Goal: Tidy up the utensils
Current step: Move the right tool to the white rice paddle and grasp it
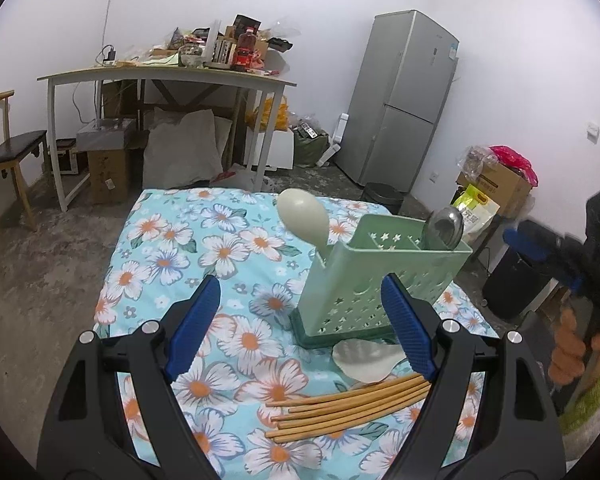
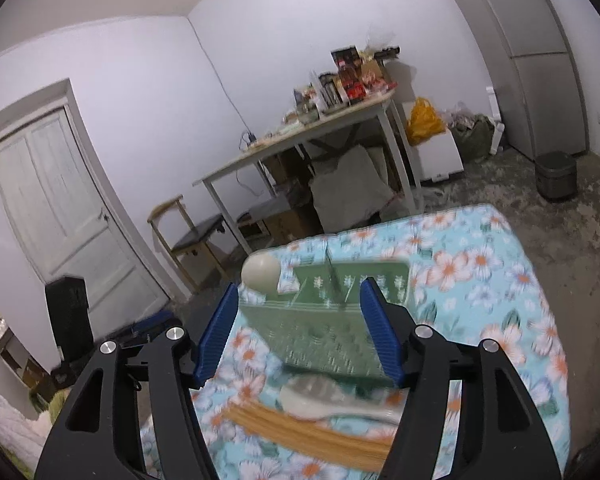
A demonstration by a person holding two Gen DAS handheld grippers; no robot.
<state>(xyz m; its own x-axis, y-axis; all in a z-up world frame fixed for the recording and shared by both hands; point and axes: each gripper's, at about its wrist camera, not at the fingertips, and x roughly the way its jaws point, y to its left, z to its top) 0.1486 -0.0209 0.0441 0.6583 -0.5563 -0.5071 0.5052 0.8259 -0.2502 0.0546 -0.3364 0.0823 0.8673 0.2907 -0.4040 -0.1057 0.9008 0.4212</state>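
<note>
A pale green perforated caddy (image 1: pixel 374 280) (star cut-outs) stands near the floral tablecloth (image 1: pixel 172 248)'s far edge; both grippers, left gripper (image 1: pixel 300 328) and right gripper (image 2: pixel 300 332), spread empty.

Left wrist: rides behind its own fingers (image 1: pixel 204 320), tilted down, close above the surface (image 1: pixel 160 248); faces the caddy (image 1: pixel 364 276) from its left, toward the desk (image 1: pixel 168 76) and fridge (image 1: pixel 404 96). Right wrist: rides likewise behind its fingers (image 2: pixel 220 332), tilted down, near the caddy (image 2: pixel 320 328), blurred; faces the door (image 2: pixel 56 196) and desk (image 2: pixel 300 140). Shared: caddy, spoon (image 1: pixel 304 216), chopsticks (image 1: pixel 340 412), surface, desk, fridge, chair (image 1: pixel 8 152). Right gripper (image 1: pixel 540 248) shows at the left view's right edge.
</note>
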